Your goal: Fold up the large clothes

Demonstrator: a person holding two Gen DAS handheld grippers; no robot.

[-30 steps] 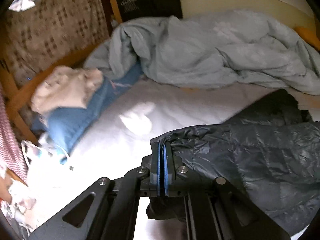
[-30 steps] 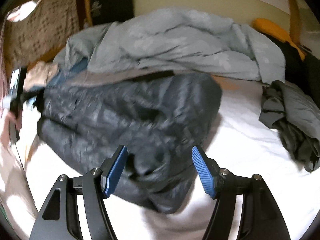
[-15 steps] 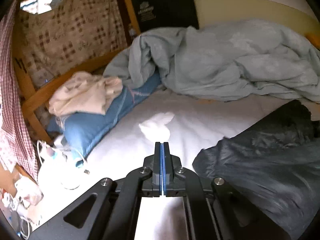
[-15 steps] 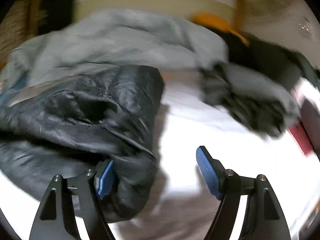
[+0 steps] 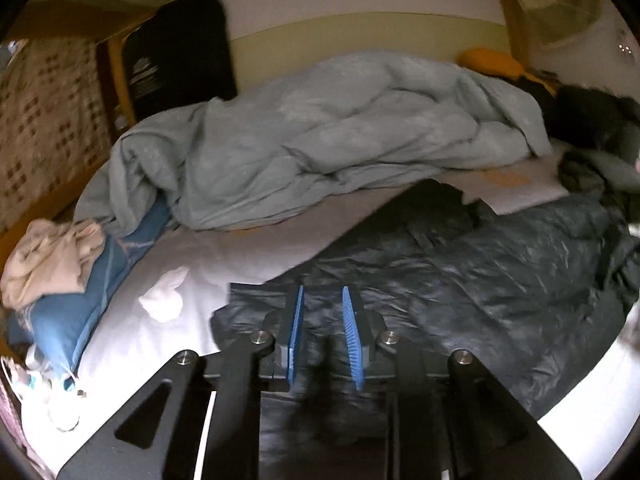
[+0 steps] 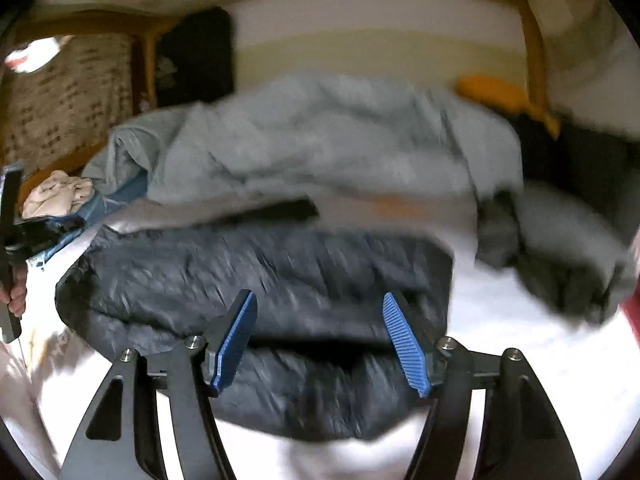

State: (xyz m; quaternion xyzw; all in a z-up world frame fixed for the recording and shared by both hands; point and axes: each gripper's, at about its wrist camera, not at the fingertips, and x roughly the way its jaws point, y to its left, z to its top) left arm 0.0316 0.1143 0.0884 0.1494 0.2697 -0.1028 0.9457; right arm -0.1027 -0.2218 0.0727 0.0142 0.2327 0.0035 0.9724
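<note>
Left hand-held gripper (image 5: 322,308) opening over dark jacket (image 5: 480,272), nothing pinched; right hand-held gripper (image 6: 318,312) closing, empty.

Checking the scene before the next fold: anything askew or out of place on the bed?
Yes. The dark puffer jacket lies bunched on the white sheet, not squared. Behind it a light blue duvet is heaped unmade, and another dark garment sits crumpled at the right.
</note>
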